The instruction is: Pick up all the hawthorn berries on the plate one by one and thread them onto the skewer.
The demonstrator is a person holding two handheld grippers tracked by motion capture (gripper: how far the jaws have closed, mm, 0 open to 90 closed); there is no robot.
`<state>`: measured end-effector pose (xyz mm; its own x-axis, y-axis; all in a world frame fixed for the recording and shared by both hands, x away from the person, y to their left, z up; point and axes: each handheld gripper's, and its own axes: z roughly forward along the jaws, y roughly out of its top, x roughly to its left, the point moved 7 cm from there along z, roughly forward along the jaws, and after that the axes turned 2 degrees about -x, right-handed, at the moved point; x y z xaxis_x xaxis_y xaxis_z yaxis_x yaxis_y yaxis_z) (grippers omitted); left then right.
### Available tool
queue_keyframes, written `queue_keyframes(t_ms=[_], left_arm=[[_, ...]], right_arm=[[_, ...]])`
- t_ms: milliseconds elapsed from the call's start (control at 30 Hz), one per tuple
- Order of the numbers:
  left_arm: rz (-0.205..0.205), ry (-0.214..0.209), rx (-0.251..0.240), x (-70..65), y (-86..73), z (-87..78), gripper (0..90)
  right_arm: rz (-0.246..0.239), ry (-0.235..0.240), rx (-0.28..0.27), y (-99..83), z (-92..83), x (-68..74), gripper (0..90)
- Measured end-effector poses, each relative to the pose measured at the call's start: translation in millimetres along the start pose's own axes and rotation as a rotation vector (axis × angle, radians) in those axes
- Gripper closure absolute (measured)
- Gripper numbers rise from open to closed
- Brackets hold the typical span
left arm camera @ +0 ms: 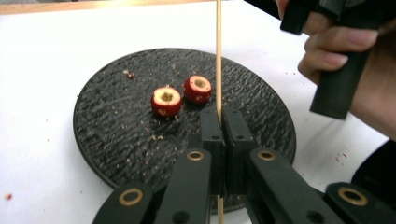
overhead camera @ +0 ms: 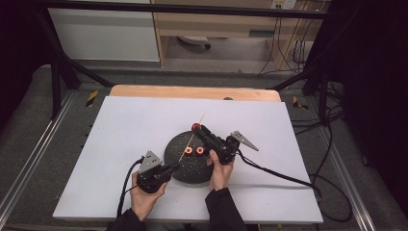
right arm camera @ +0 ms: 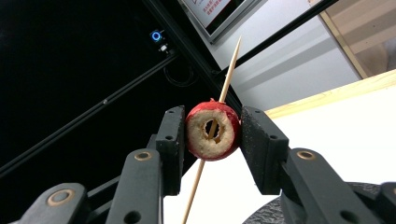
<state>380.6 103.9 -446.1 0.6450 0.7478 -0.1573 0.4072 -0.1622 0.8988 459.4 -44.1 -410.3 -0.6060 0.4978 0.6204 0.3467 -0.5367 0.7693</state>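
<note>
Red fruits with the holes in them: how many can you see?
3. Two fruits lie side by side on the black plate. One fruit is threaded on the skewer, gripped by the right tongs.

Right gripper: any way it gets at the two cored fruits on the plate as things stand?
Probably not yet. The right gripper is shut on a fruit threaded on the skewer, which the left gripper clamps. The two cored fruits lie uncovered on the plate, so the path looks free once the jaws empty.

High view looks down on your worktop [overhead camera: 120, 144]; both gripper views sit close; all share the dark plate [overhead camera: 192, 168].
</note>
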Motion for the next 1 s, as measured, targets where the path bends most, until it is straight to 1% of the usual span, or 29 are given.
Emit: queue_keyframes(t_ms=[367, 600, 667, 767, 833, 1000], left_arm=[[0.006, 0.004, -0.007, -0.6, 18.7, 12.4, 88.3], [0.007, -0.005, -0.01, -1.0, 26.1, 16.5, 88.3], [0.004, -0.007, -0.013, -1.4, 28.1, 17.7, 88.3], [0.006, -0.008, -0.014, -1.9, 29.8, 19.2, 88.3], [0.009, -0.007, -0.014, -2.2, 30.9, 19.9, 88.3], [0.007, -0.007, -0.019, -3.0, 33.0, 22.1, 88.3]], right_arm=[[0.001, 0.002, 0.027, -6.3, -2.8, 2.6, 61.8], [-0.008, 0.002, 0.043, -9.6, -5.3, 4.3, 61.8], [-0.004, 0.002, 0.048, -10.9, -6.1, 5.3, 61.8], [-0.016, 0.003, 0.057, -12.8, -7.5, 6.0, 61.8], [-0.013, 0.005, 0.065, -14.5, -8.4, 7.0, 61.8], [-0.024, 0.007, 0.085, -19.2, -10.9, 8.4, 61.7]])
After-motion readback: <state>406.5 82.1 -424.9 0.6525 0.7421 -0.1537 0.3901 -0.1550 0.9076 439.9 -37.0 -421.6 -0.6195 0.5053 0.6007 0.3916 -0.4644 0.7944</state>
